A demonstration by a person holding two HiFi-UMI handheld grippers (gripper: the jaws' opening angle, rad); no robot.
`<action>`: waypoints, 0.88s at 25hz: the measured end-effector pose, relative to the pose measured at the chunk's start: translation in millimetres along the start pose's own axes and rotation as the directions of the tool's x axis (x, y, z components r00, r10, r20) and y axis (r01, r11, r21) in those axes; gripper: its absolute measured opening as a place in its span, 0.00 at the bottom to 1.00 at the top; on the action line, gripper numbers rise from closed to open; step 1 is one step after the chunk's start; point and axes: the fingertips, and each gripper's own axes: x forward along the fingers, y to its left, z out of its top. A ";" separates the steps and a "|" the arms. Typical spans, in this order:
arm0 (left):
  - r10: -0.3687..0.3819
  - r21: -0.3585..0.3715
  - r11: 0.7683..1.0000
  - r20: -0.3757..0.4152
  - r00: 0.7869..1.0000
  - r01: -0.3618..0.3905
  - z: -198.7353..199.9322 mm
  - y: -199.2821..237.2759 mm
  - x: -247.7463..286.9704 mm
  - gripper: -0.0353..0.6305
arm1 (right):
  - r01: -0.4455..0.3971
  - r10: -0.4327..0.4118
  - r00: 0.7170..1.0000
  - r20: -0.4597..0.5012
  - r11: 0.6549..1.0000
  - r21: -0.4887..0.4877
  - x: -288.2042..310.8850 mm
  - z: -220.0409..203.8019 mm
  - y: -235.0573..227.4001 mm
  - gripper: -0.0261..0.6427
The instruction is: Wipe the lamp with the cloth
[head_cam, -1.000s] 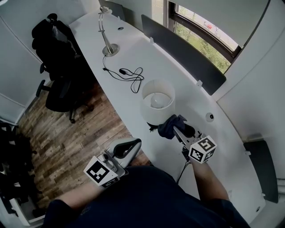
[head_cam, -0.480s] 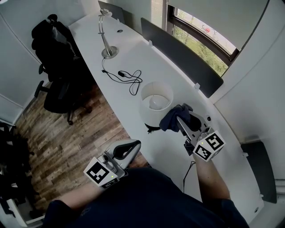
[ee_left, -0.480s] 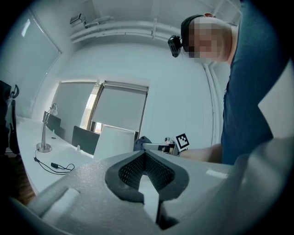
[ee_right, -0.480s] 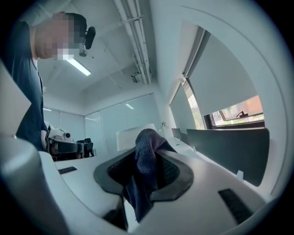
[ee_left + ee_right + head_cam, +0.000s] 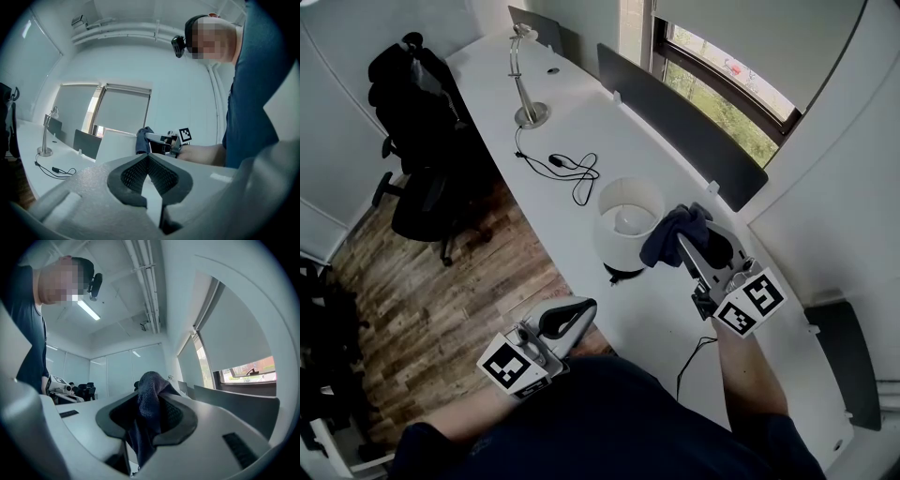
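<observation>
So we've got the cloth (image 5: 673,232) pinched in the right gripper (image 5: 686,242) jaws, right by the lamp (image 5: 623,225) shade's rim on the table (image 5: 581,122). The left gripper (image 5: 575,309) jaws are closed on nothing. We'd guess most of the wiping is still to do.

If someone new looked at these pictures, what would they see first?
Probably the big white lamp shade in the middle of the long white desk, with a dark blue cloth right by its side. The right gripper is pinching that cloth, while the left gripper is shut on nothing, down by the person's body.
</observation>
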 end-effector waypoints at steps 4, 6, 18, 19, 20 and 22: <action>0.010 0.000 1.000 0.001 1.000 -0.010 -0.7 3.3 -0.2 0.06 | 0.005 -0.005 1.000 -0.010 1.000 -0.029 3.0 -3.0 -6.1 0.21; 0.015 0.000 1.000 -0.023 1.000 -0.015 -6.3 3.6 -1.7 0.06 | 0.019 -0.019 1.000 -0.016 1.000 -0.009 2.2 -14.8 -13.6 0.21; 0.035 -0.011 0.999 -0.064 0.997 -0.036 -12.3 7.8 1.5 0.06 | 0.123 -0.111 0.983 -0.146 0.990 0.075 -0.1 -92.9 -55.6 0.21; 0.030 -0.010 0.999 -0.046 0.999 -0.030 -8.5 7.2 3.5 0.06 | 0.127 -0.114 0.981 -0.156 0.989 0.076 -0.4 -97.9 -57.9 0.21; 0.024 -0.007 1.000 -0.021 0.999 -0.024 -4.8 6.7 5.4 0.06 | 0.129 -0.115 0.980 -0.165 0.989 0.077 -0.6 -102.8 -60.2 0.21; 0.019 -0.004 1.000 -0.008 1.000 -0.019 -4.8 6.6 7.0 0.06 | 0.134 -0.118 0.976 -0.183 0.988 0.078 -1.0 -113.2 -64.6 0.21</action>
